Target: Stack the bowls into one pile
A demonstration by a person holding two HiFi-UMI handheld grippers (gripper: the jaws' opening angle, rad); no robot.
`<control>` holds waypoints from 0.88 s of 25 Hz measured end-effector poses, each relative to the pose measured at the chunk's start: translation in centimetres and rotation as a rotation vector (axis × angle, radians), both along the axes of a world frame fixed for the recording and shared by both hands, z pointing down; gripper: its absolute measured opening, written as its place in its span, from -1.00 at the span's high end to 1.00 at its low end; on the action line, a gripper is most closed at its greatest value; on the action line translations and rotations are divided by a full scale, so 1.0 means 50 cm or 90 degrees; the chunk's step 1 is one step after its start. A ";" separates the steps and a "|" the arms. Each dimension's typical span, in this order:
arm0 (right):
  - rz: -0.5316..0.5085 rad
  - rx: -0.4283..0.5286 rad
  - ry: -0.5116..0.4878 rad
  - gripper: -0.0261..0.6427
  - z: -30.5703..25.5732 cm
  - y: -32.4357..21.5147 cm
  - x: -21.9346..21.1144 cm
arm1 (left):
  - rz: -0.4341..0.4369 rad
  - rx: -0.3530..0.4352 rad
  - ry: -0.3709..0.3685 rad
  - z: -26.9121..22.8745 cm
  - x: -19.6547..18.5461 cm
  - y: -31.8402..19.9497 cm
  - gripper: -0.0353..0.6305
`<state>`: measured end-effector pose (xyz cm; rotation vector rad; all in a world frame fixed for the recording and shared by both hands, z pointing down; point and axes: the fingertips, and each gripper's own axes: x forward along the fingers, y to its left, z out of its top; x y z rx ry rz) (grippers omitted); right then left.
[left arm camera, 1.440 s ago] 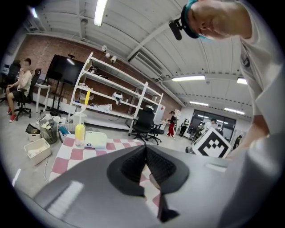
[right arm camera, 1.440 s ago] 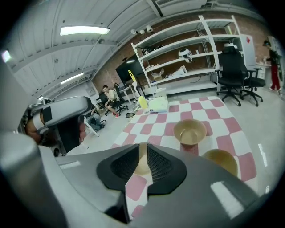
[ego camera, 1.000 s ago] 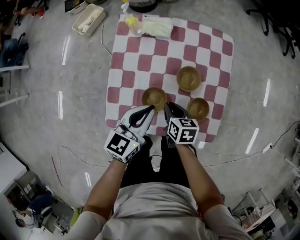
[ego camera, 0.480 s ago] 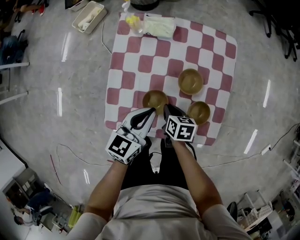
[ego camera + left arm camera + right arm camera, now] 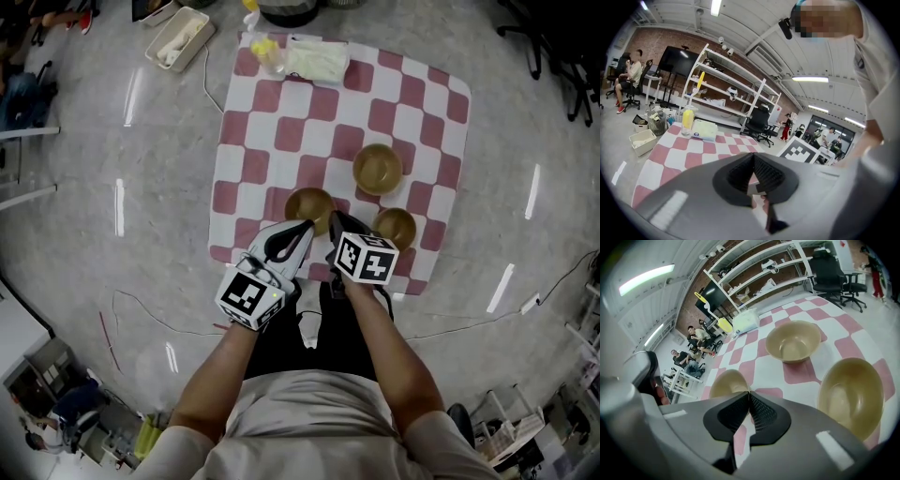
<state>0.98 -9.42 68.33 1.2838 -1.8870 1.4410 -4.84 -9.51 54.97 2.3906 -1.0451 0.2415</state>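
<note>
Tan round bowls (image 5: 378,166), three, unstacked, set apart on red-and-white checked cloth (image 5: 281,131) on the floor. Left hand-held gripper (image 5: 303,227) and right hand-held gripper (image 5: 335,219) both pressed together, empty, beside nearest bowl.

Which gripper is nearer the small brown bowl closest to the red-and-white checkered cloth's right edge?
Right. The right gripper sits just left of that small brown bowl, jaws shut. The left gripper is further left, beyond the right one.
</note>
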 end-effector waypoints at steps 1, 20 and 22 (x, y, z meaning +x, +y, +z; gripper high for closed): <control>0.002 0.002 -0.002 0.87 -0.007 -0.005 0.005 | 0.001 0.001 0.002 -0.002 0.004 -0.002 0.88; 0.075 0.059 0.004 0.86 -0.129 -0.129 0.179 | 0.037 0.025 0.028 -0.066 0.140 -0.083 0.88; 0.081 0.058 0.008 0.86 -0.126 -0.142 0.200 | 0.039 0.023 0.028 -0.066 0.155 -0.092 0.88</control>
